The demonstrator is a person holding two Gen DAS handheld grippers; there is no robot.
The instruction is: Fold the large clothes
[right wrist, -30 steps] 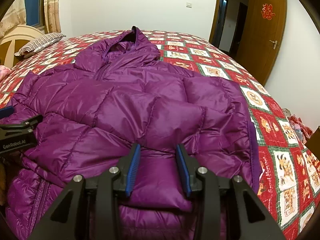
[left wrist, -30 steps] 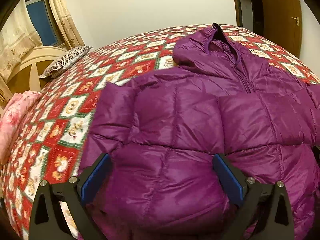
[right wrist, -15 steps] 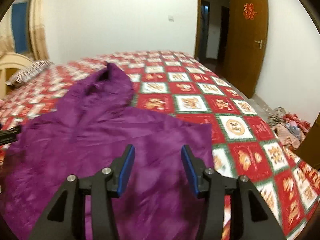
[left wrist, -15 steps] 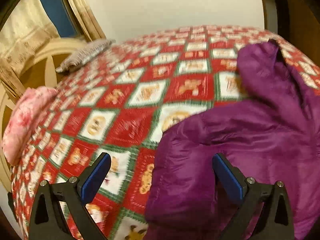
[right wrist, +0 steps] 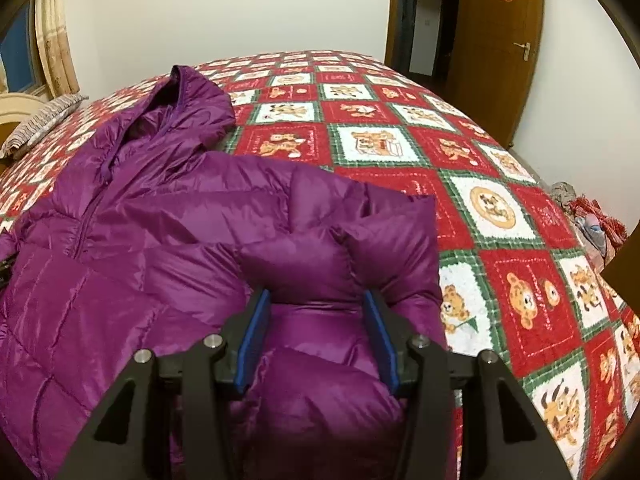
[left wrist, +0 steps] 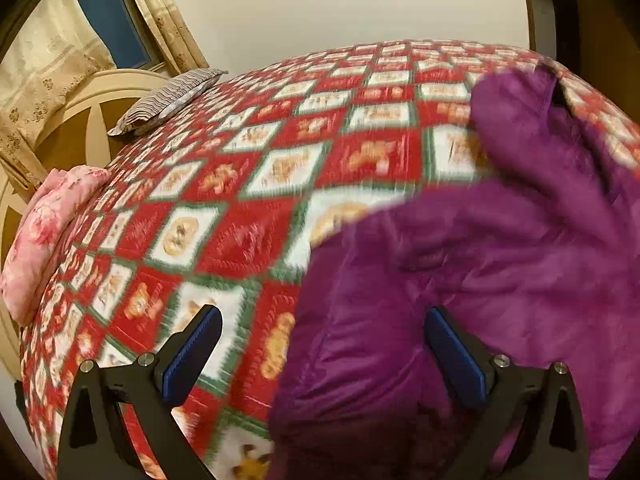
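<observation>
A purple hooded puffer jacket (right wrist: 168, 232) lies on the bed, hood toward the far wall, with one sleeve folded across its front. My right gripper (right wrist: 316, 320) is open, its jaws on either side of a puffed section of the jacket's right edge. In the left wrist view, which is blurred, the jacket (left wrist: 500, 280) fills the right side. My left gripper (left wrist: 320, 344) is wide open over the jacket's left edge, its right pad on the fabric and its left pad over the bedspread.
A red, green and white patterned bedspread (right wrist: 460, 168) covers the bed. A striped pillow (left wrist: 168, 96) and a pink bundle (left wrist: 44, 232) lie by the headboard at left. A pile of clothes (right wrist: 592, 220) lies on the floor at right. A wooden door (right wrist: 496, 44) stands beyond.
Both grippers have shifted outward toward the jacket's two side edges. The right gripper has opened from a narrow gap on the fabric. The left gripper stays wide open.
</observation>
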